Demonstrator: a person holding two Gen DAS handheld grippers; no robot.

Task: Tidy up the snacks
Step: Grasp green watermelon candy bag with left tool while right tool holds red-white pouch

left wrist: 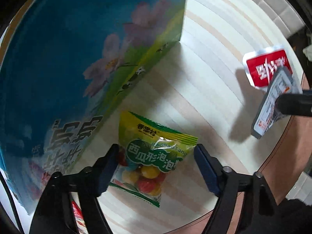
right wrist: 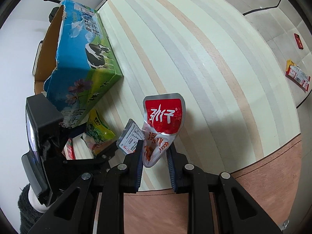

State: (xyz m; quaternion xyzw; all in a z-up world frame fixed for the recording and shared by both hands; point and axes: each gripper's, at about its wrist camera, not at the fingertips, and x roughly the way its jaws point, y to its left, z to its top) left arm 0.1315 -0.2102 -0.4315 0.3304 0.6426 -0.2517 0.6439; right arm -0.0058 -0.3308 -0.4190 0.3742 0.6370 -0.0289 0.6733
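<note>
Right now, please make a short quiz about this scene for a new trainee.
1. True or false: the right gripper is shut on two silver packets, the red packet and the gray packet.
2. What lies between the open fingers of the left gripper?
A. a candy bag
B. a spoon
C. a cup
3. Fill in: the candy bag lies on the striped table beside the blue milk ____.

Key
1. true
2. A
3. box
</note>
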